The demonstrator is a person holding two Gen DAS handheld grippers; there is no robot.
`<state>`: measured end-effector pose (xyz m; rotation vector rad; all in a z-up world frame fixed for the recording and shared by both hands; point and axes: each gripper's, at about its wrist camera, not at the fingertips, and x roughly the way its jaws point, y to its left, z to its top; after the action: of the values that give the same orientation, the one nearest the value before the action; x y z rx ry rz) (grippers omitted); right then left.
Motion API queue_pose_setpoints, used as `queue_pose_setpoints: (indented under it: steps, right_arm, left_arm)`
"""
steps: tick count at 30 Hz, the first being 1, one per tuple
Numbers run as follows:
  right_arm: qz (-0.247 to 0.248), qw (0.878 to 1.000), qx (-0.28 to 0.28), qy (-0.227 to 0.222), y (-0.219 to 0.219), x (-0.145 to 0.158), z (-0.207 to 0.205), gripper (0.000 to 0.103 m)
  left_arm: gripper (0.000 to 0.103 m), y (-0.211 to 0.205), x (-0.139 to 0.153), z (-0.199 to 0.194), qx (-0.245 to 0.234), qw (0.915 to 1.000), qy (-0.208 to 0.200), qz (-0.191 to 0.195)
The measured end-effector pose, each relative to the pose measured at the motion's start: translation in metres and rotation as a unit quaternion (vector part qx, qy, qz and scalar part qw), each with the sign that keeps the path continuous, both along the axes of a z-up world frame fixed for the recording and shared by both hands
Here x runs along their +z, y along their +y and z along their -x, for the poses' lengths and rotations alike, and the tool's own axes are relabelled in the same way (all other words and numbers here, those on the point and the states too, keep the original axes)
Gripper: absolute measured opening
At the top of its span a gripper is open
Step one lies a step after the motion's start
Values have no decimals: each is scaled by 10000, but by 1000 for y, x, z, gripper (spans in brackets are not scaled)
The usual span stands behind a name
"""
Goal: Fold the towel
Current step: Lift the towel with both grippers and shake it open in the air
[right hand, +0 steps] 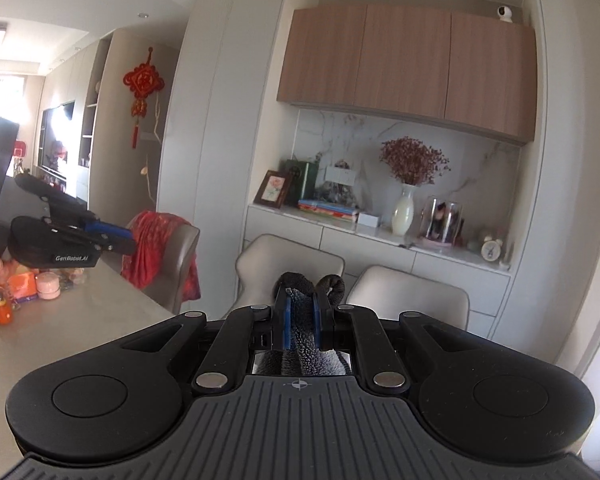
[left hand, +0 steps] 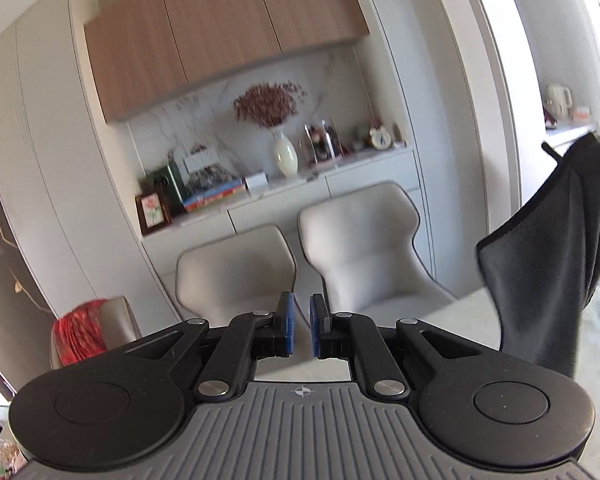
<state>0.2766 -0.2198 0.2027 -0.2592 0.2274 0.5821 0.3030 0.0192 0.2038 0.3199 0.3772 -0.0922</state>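
Right tongs (right hand: 299, 322) clamped on dark towel (left hand: 548, 264), hanging lengthwise above surface (left hand: 440, 316). Left tongs (left hand: 300, 330) narrow, empty, lying left of towel; lower free corner nearest them.

Two pale upholstered chairs (left hand: 300, 256) stand before a white sideboard (right hand: 380, 248). On it are a white vase (left hand: 285, 154) with dried reddish flowers, a framed picture (right hand: 275, 188), stacked books (right hand: 328, 209) and a small alarm clock (right hand: 490, 249). Wooden wall cabinets (right hand: 408, 68) hang above. A red cloth (right hand: 156, 248) lies over a third chair. A red knot ornament (right hand: 143, 88) hangs on the wall.
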Motion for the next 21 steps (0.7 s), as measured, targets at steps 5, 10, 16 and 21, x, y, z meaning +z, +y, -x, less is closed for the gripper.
queue_pose_setpoints:
  steps: [5,10,16,21]
  right_arm:
    - [196,9992,351,83,4,-8,20,11]
    - [409,9907,908,924,7,-51,69,11]
    - [771,9589,1336,2380,4,-131,126,11]
    - [665,9406,1392,3024,-4,-160,141,15]
  left_arm:
    - [14,-20,-33,23,-795,9954,463,258]
    - [28,-45,-104,38,-1645,9773,1334,42]
    - [31,-57,-181,43,-1923,9514,2403,-50]
    - [48,-62,-200,41,-2040,9404,2722,28]
